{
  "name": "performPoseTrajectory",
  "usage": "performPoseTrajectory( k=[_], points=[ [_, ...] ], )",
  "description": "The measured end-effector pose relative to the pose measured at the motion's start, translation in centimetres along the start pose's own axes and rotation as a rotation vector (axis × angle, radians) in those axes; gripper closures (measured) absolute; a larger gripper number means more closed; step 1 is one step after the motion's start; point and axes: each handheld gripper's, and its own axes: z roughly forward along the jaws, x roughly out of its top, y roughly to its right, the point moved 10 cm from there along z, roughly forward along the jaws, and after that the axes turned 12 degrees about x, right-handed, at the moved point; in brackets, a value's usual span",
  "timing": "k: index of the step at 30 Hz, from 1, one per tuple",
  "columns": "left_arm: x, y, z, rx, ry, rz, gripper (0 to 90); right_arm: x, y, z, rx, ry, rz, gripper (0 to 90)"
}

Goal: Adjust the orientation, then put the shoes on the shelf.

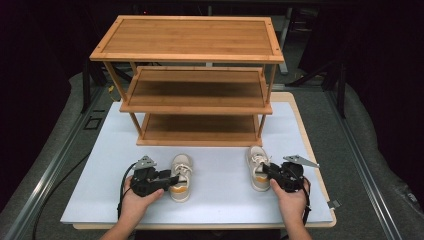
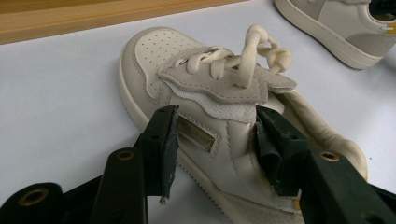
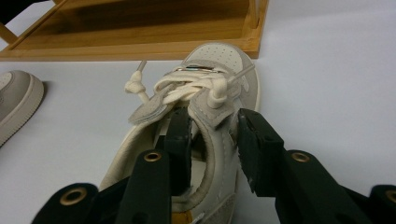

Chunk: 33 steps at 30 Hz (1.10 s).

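Left hand-held gripper point(image 2: 215, 144) straddles the left shoe point(image 2: 219, 116) wide, one jaw outside, one in its opening. Right hand-held gripper point(image 3: 212, 140) brackets the right shoe point(image 3: 215, 93) collar wall likewise, not visibly pinching. Both shoes rest on the surface point(image 1: 100, 165) before the rack point(image 1: 200, 95), probably for shelving.

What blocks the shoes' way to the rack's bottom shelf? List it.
Nothing visible. Bare table lies between each shoe, left and right, and the bottom shelf, whose front is open.
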Motion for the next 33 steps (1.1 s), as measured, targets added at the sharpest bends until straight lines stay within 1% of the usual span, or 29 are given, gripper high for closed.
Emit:
performPoseTrajectory(
  k=[1, 3, 4, 5, 6, 9, 11, 14, 15, 17, 18, 21, 22, 24, 25, 27, 28, 31, 32, 33],
  points=[
    [0.0, 0.0, 0.0, -0.002, -0.003, -0.009, 51.8, 0.0, -0.1, 0.0, -0.004, 0.005, 0.006, 67.2],
    [0.0, 0.0, 0.0, -0.003, -0.006, -0.002, 52.1, 0.0, -0.5, 0.0, -0.005, 0.011, 0.011, 70.6],
    [0.1, 0.0, 0.1, -0.004, -0.003, -0.003, 52.3, 0.1, -0.7, 0.0, -0.013, 0.022, 0.001, 71.3],
    [0.0, 0.0, 0.1, -0.004, -0.002, -0.006, 52.4, 0.1, -0.9, 0.0, -0.016, 0.021, 0.000, 71.7],
    [0.0, -0.1, 0.1, -0.004, -0.003, -0.008, 52.7, 0.0, -1.3, 0.2, -0.006, 0.020, -0.003, 72.0],
    [0.1, 0.0, 0.1, 0.004, -0.003, -0.015, 53.7, -0.2, -2.1, 0.4, -0.009, 0.007, -0.027, 73.2],
    [0.2, 0.0, 0.2, 0.005, 0.000, -0.018, 54.3, -0.4, -2.8, 0.7, -0.009, 0.002, -0.042, 73.7],
    [0.3, 0.2, 0.4, -0.019, 0.001, -0.028, 54.5, -0.6, -4.2, 1.4, -0.008, -0.002, -0.055, 74.3],
    [0.3, 0.3, 0.5, -0.021, 0.002, -0.027, 54.6, -0.7, -4.8, 1.7, -0.009, -0.003, -0.072, 74.7],
    [0.4, 0.5, 0.6, -0.024, 0.005, -0.030, 54.6, -0.9, -5.7, 2.1, -0.018, -0.005, -0.095, 74.9],
    [0.5, 0.6, 0.7, -0.025, 0.006, -0.027, 54.6, -1.1, -6.3, 2.4, -0.011, -0.011, -0.107, 74.9],
    [0.7, 1.2, 1.2, -0.035, 0.012, -0.034, 54.6, -1.3, -7.6, 3.2, -0.001, -0.009, -0.112, 74.9],
    [0.7, 1.4, 1.3, -0.037, 0.012, -0.036, 54.6, -1.4, -8.1, 3.4, 0.013, -0.012, -0.104, 74.9],
    [0.8, 2.1, 1.6, -0.048, 0.016, -0.036, 54.6, -1.6, -8.9, 3.8, 0.027, -0.012, -0.106, 74.8],
    [0.8, 2.4, 1.7, -0.051, 0.017, -0.037, 54.6, -1.8, -9.5, 4.0, 0.041, -0.019, -0.105, 74.8],
    [0.9, 3.0, 1.9, -0.062, 0.012, -0.028, 54.6, -2.0, -10.4, 4.4, 0.039, -0.019, -0.121, 74.7],
    [1.0, 3.1, 2.0, -0.062, 0.017, -0.024, 54.6, -2.2, -10.8, 4.7, 0.026, -0.022, -0.129, 74.2],
    [1.0, 3.7, 2.2, -0.089, 0.007, -0.036, 54.6, -2.5, -11.8, 5.2, 0.039, -0.019, -0.151, 72.4],
    [1.0, 3.8, 2.2, -0.087, 0.008, -0.039, 54.6, -2.7, -12.2, 5.3, 0.040, -0.023, -0.159, 71.9],
    [1.0, 3.8, 2.2, -0.085, 0.008, -0.039, 54.5, -2.8, -12.3, 5.2, 0.017, -0.021, -0.165, 71.5]
  ],
)
